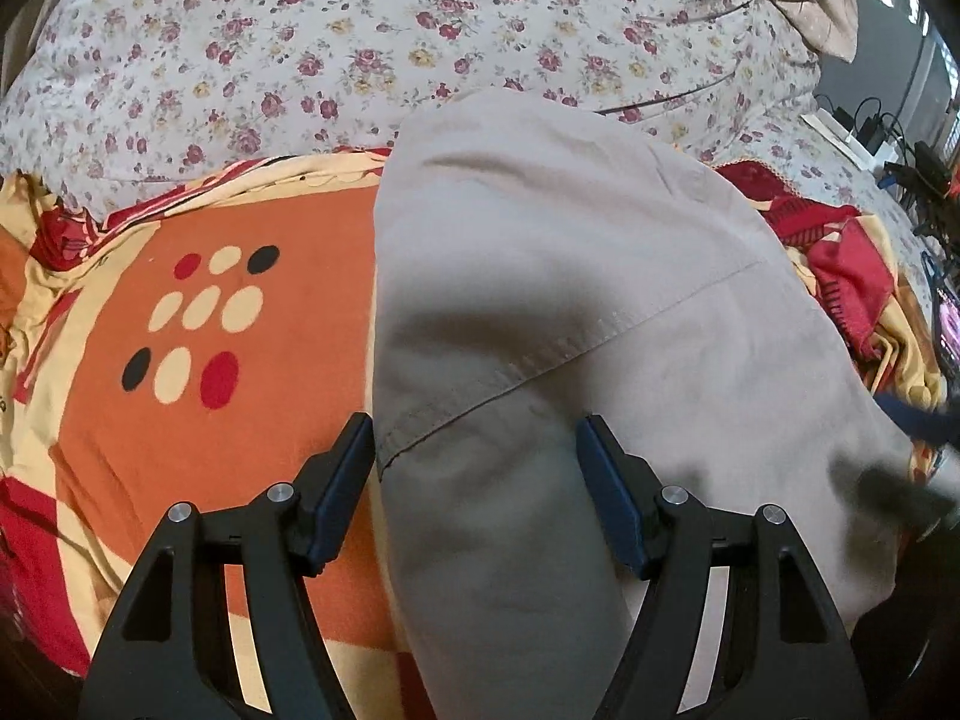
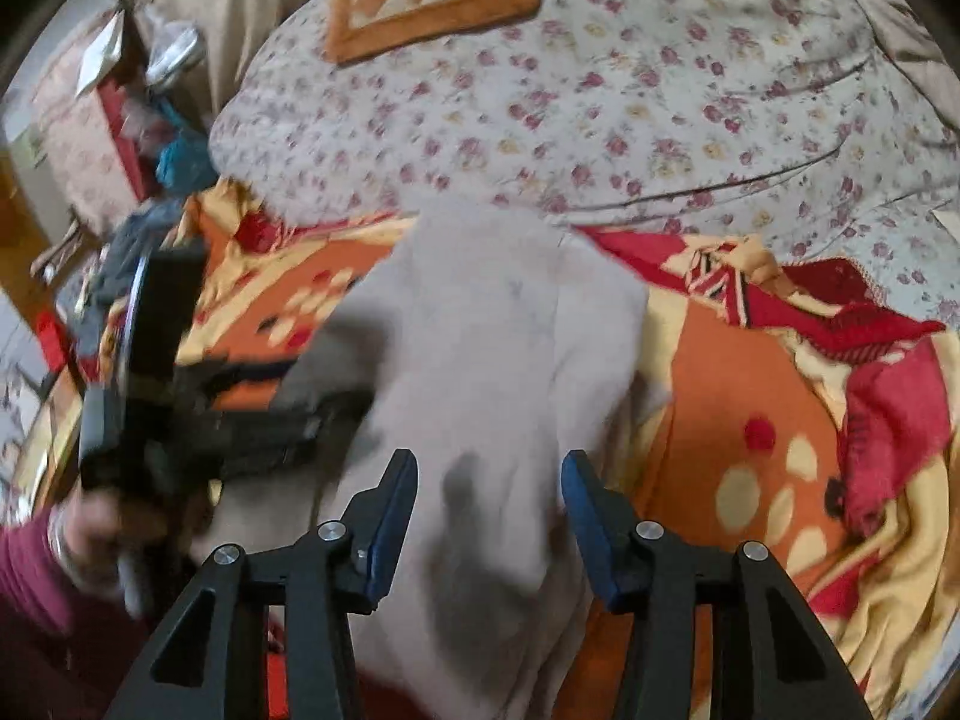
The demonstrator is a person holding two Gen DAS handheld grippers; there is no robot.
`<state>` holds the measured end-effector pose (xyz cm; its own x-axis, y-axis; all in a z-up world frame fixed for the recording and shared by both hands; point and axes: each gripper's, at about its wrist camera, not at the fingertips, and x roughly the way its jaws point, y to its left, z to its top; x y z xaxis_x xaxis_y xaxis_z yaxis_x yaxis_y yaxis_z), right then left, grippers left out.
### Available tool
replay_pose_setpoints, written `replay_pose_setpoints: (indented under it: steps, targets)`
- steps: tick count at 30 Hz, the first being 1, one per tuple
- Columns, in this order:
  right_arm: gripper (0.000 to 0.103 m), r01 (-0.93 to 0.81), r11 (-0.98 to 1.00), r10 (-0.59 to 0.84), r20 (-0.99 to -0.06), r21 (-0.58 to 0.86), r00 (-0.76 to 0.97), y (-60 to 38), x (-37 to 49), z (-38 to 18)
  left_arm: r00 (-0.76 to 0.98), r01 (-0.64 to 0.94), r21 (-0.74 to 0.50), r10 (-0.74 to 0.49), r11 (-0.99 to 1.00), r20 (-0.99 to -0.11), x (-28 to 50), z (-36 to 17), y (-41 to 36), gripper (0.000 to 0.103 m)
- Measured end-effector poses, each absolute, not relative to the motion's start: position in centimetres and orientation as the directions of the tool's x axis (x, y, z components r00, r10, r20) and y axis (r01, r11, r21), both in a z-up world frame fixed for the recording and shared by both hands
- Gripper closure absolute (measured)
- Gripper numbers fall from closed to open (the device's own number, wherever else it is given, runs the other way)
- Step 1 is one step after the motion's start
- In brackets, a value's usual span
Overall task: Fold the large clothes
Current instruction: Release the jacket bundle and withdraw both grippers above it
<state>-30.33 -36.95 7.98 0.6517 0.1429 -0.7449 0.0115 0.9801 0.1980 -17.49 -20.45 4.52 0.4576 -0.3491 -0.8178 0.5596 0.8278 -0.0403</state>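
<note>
Beige garment (image 1: 570,312): lies lengthwise on the orange patterned blanket (image 1: 228,432), far end reaching the floral quilt (image 1: 360,48), stitched hem running diagonally across it. Left gripper (image 1: 474,480): fingers spread, empty, straddling the garment's left edge above bare blanket. Right gripper (image 2: 489,516): fingers released over mid-cloth, with bare blanket to its right.

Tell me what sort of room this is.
Most likely a bedroom at home: a beige garment lies on an orange patterned blanket, beside a floral quilt on what looks like a bed. Chargers and cables clutter its edge.
</note>
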Motion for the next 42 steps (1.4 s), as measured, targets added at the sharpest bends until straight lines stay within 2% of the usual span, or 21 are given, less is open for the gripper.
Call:
replay_pose_setpoints:
  steps: [3, 6, 10, 14, 16, 18, 25, 27, 29, 42]
  targets:
    - [0.055, 0.090, 0.990, 0.040, -0.826, 0.109, 0.562, -36.5, -30.7, 3.9, 0.466, 0.557, -0.041, -0.353, 0.830, -0.812, -18.0, 4.5, -20.2, 0.033]
    - [0.055, 0.133, 0.982, 0.043, -0.848, 0.133, 0.528, -36.5, -31.2, 1.2, 0.467, 0.556, -0.039, -0.351, 0.830, -0.812, -18.5, 4.2, -19.7, 0.033]
    - [0.055, 0.134, 0.981, 0.042, -0.831, 0.139, 0.554, -36.3, -32.4, 2.9, 0.454, 0.548, -0.070, -0.367, 0.834, -0.812, -19.4, 4.1, -18.1, 0.033]
    - [0.052, 0.143, 0.975, 0.046, -0.782, 0.171, 0.622, -36.4, -33.9, 6.1, 0.492, 0.541, -0.046, -0.360, 0.840, -0.793, -20.6, 5.1, -17.2, 0.033]
    - [0.047, 0.159, 0.969, 0.038, -0.746, 0.191, 0.665, -36.5, -34.4, 7.8, 0.516, 0.542, -0.024, -0.356, 0.840, -0.779, -21.2, 5.8, -17.1, 0.033]
    - [0.034, 0.168, 0.964, 0.031, -0.715, 0.207, 0.698, -36.5, -34.6, 8.9, 0.549, 0.540, -0.017, -0.368, 0.841, -0.750, -21.9, 7.1, -16.8, 0.033]
    - [0.032, 0.196, 0.967, -0.032, -0.685, 0.163, 0.728, -34.5, -33.5, 11.0, 0.615, 0.508, -0.048, -0.401, 0.860, -0.679, -23.2, 10.4, -14.9, 0.033]
    - [0.024, 0.199, 0.971, -0.059, -0.675, 0.132, 0.736, -33.9, -33.4, 11.4, 0.625, 0.497, -0.059, -0.404, 0.866, -0.668, -23.3, 10.9, -14.3, 0.033]
    - [0.020, 0.204, 0.973, -0.081, -0.660, 0.111, 0.747, -33.4, -33.4, 11.8, 0.630, 0.486, -0.071, -0.405, 0.871, -0.663, -23.4, 11.1, -13.8, 0.033]
    - [0.020, 0.205, 0.974, -0.096, -0.636, 0.100, 0.766, -32.3, -33.2, 12.6, 0.708, 0.421, -0.032, -0.350, 0.907, -0.614, -24.0, 12.1, -11.9, 0.033]
